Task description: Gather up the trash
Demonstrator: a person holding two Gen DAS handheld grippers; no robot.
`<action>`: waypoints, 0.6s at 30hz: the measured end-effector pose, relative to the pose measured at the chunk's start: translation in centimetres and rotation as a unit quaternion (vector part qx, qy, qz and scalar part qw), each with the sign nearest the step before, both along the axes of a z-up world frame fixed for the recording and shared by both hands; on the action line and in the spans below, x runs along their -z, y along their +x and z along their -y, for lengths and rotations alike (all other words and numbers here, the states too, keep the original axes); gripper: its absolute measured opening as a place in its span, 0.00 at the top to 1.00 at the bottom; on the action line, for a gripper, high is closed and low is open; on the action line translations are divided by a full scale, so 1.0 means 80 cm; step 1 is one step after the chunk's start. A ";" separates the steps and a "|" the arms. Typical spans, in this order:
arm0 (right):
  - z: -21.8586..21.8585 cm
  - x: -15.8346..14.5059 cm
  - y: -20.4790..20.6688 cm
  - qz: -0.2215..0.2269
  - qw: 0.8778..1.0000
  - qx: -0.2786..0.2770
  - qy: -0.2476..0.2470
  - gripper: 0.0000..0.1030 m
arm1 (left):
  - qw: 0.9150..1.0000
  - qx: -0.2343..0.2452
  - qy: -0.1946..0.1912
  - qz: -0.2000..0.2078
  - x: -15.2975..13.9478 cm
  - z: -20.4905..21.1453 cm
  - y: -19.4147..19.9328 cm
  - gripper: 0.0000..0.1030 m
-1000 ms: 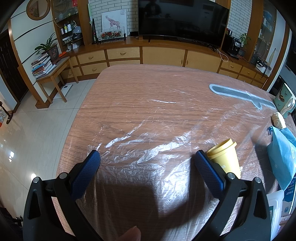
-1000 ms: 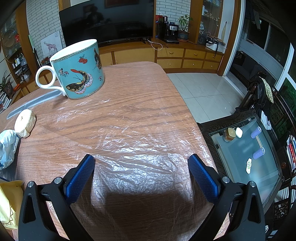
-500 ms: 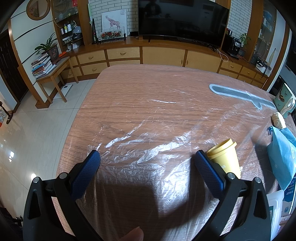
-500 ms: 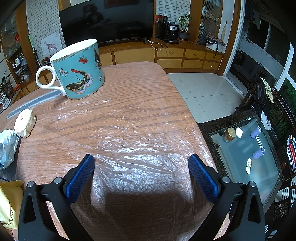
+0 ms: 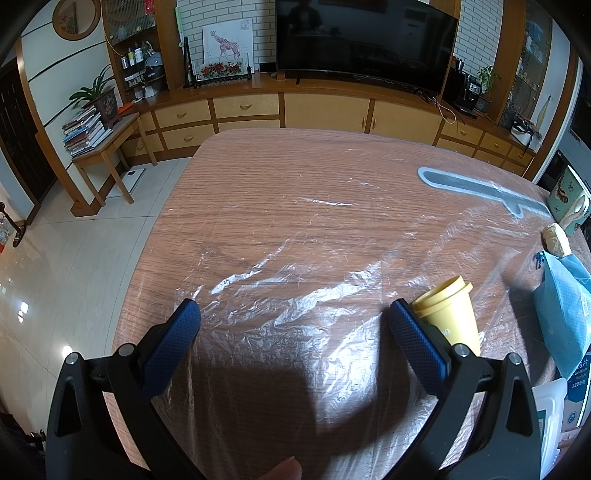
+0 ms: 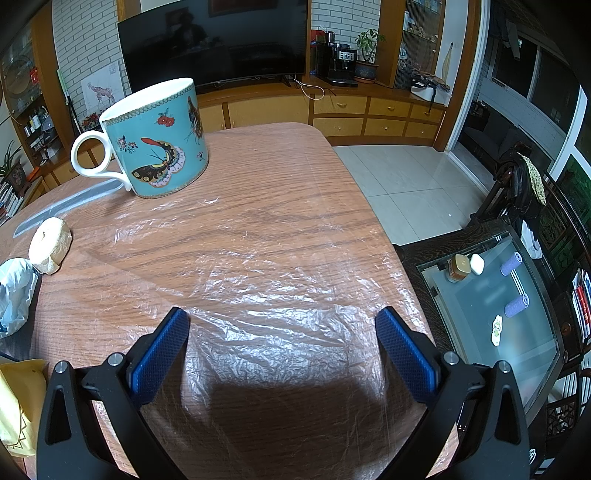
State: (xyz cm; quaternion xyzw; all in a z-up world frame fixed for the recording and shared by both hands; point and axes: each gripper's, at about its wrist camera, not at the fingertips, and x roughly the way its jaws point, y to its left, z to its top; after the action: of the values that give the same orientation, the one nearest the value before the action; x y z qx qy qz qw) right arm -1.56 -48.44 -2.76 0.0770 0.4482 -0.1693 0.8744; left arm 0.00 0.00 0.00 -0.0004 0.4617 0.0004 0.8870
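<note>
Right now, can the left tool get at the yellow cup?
Probably yes. The left tool is open and empty, and the yellow cup stands just outside its right finger with bare table around it. A small sideways shift should bracket it.

Ahead of the fingers: dark television point(image 5: 364, 40) on white brick wall point(image 5: 476, 33), wooden drawer cabinets point(image 5: 243, 110) below. Left: side table point(image 5: 107, 147) stacked with books, pale tiled floor point(image 5: 66, 258). Right-wrist view, right: glass-topped coffee table point(image 6: 498, 317).
</note>
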 end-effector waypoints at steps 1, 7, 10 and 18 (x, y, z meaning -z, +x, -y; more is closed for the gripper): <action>0.000 0.000 0.000 0.000 1.000 0.000 0.000 0.03 | 1.000 0.000 0.000 0.000 0.000 0.000 0.000 0.01; 0.000 0.000 0.000 0.000 1.000 0.000 0.000 0.03 | 1.000 0.000 0.000 0.000 0.000 0.000 0.000 0.01; 0.000 0.000 0.000 0.000 1.000 0.000 0.000 0.03 | 1.000 0.000 0.000 0.000 0.000 0.000 0.000 0.01; 0.001 0.001 0.003 0.000 1.000 0.007 0.000 0.04 | 1.000 0.000 0.000 0.000 0.000 0.000 0.001 0.01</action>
State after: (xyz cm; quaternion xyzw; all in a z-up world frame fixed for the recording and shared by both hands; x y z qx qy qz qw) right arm -1.28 -48.53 -2.82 0.0801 0.4473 -0.1754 0.8734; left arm 0.11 -0.03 -0.03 -0.0007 0.4618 0.0002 0.8870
